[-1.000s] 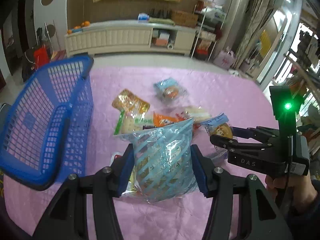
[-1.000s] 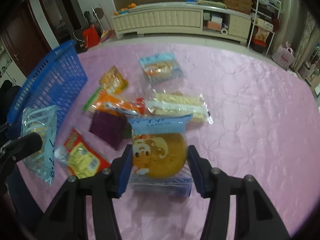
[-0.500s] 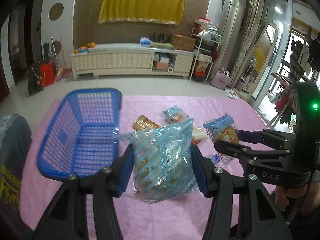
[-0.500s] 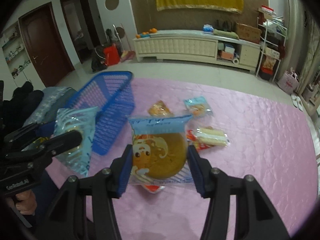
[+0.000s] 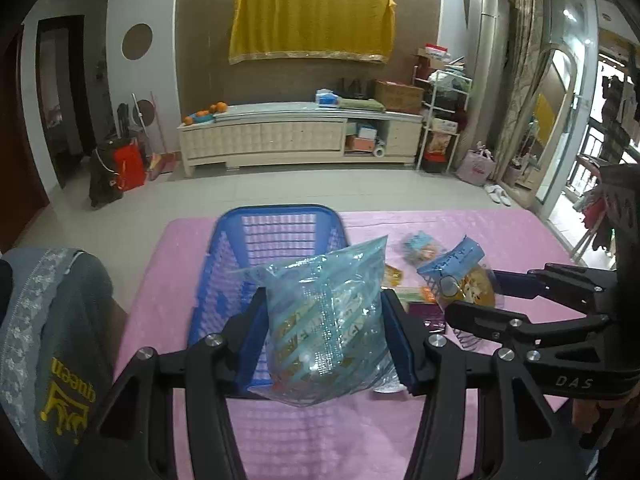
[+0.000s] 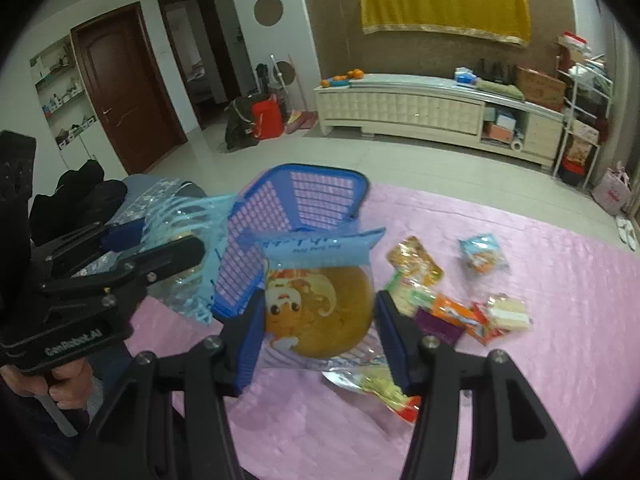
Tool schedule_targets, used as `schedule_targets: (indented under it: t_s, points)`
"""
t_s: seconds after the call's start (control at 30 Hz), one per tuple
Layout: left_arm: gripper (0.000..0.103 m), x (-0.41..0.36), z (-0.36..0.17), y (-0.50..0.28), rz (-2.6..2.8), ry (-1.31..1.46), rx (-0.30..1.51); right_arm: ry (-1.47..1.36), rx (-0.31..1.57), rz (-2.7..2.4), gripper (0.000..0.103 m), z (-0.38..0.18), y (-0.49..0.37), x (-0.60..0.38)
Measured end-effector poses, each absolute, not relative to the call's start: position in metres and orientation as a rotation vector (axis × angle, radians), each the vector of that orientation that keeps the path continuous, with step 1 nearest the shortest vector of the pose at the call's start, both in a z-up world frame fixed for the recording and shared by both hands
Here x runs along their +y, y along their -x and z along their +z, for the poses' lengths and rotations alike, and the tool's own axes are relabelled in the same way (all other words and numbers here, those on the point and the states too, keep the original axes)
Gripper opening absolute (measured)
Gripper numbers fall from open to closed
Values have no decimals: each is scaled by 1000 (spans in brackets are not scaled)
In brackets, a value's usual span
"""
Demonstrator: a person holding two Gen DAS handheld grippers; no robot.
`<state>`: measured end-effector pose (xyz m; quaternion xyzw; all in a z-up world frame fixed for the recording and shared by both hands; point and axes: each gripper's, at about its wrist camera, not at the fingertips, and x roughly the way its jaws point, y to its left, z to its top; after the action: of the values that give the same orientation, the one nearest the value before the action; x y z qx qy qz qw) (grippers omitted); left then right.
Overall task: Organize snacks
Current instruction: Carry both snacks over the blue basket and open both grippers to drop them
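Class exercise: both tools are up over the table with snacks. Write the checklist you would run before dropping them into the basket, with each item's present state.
1. Left tool clamps the striped blue transparent snack bag: ok.
2. Right tool clamps the round cake packet with blue header: ok.
3. Blue plastic mesh basket looks empty: ok.
4. Both packets directly above the basket opening: cannot tell.
5. Other snacks remain on the pink quilted tablecloth: ok.

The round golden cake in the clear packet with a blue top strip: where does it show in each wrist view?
Left wrist view: round golden cake packet right of centre, clamped in the right gripper coming in from the right.
Right wrist view: bottom centre, between that gripper's own blue pads.
Shared landmark: the blue plastic lattice basket on the pink tablecloth.
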<state>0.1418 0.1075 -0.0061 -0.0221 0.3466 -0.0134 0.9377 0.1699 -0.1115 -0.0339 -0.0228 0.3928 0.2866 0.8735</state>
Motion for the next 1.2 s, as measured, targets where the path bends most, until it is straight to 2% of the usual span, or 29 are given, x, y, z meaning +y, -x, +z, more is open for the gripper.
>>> schedule_targets:
  t_s: [0.23, 0.67, 1.2]
  points:
    - [52, 137, -17, -164, -13, 73, 738, 60, 833, 632, 58, -39, -185, -73]
    - [52, 182, -70, -180, 9, 133, 829, 216, 920, 608, 58, -77, -207, -20]
    - [53, 184, -82, -190, -15, 153, 880, 232, 953, 604, 58, -92, -211, -15]
